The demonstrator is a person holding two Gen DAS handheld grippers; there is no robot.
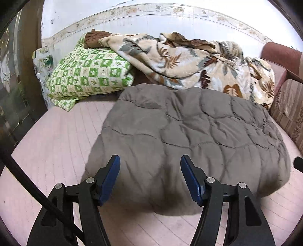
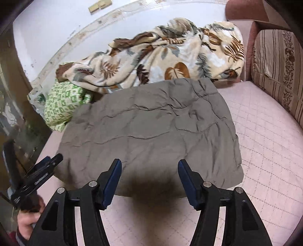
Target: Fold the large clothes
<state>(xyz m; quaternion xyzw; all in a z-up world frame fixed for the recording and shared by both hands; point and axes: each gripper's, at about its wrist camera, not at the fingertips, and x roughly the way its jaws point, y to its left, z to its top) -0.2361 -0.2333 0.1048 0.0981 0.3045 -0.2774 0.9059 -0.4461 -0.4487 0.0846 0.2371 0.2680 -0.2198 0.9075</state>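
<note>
A grey-brown quilted garment (image 1: 187,136) lies folded into a thick rectangle on the pink quilted bed (image 1: 53,143). It also shows in the right wrist view (image 2: 151,128). My left gripper (image 1: 150,162) is open and empty, hovering above the garment's near edge. My right gripper (image 2: 149,166) is open and empty above the same near edge. The left gripper, held by a hand, also shows at the lower left of the right wrist view (image 2: 45,166).
A leaf-patterned beige blanket (image 1: 198,62) lies bunched along the wall behind the garment. A green checked pillow (image 1: 89,75) sits at the back left. A striped cushion (image 2: 276,72) and reddish sofa arm (image 2: 244,13) stand at the right. A glass cabinet (image 1: 13,79) is at the left.
</note>
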